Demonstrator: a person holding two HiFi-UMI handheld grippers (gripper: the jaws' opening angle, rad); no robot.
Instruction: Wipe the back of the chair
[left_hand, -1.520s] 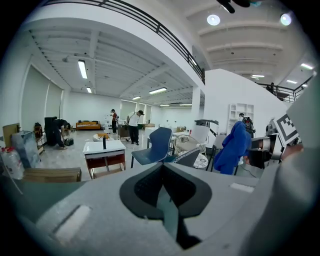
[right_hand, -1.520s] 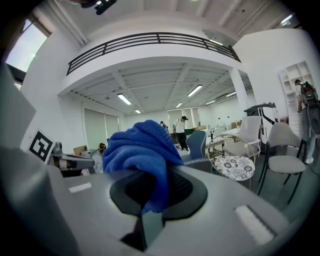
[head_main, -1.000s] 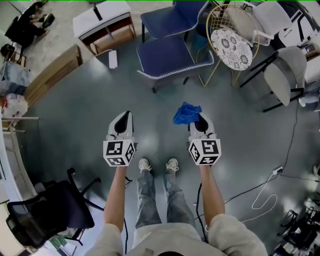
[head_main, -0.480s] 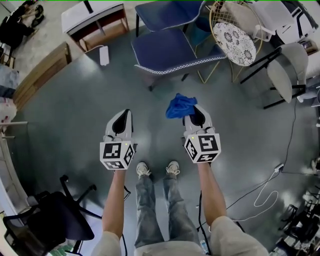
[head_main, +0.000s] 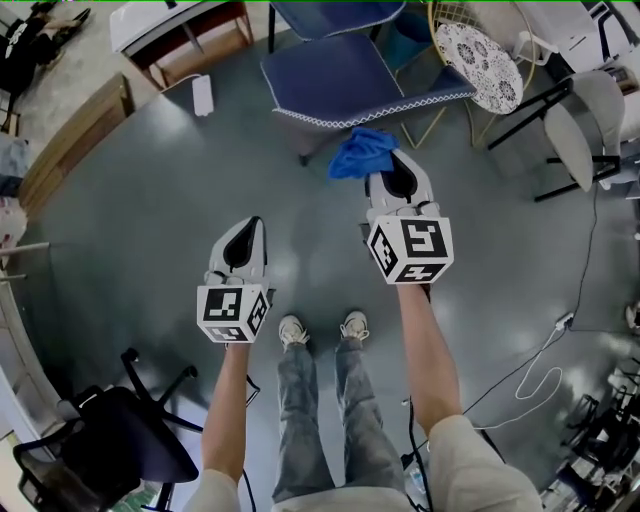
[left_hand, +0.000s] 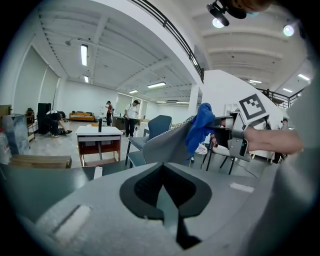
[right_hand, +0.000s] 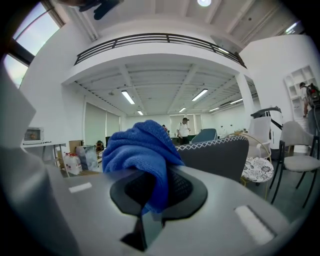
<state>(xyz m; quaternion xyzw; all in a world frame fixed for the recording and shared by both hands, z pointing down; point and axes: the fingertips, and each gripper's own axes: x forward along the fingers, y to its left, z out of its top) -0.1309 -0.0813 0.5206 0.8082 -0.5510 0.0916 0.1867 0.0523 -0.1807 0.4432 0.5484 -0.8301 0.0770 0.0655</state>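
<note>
Right gripper (head_main: 388, 172) has pushed up toward 12 o'clock, jaws clamped on the blue cloth (head_main: 360, 152), which is now right at the top edge of the blue chair's back (head_main: 372, 106). Left gripper (head_main: 248, 232) sits at its 7 o'clock, jaws closed on nothing.

Head view looks steeply down on the floor (head_main: 130, 200) from overhead; both gripper views sit close behind their jaws, facing forward; all three share the chair (head_main: 350, 80)

Cloth (head_main: 360, 152) fluffy blue terry; chair (head_main: 340, 80) matt woven fabric, stitched trim; floor (head_main: 140, 200) glossy, smooth.
</note>
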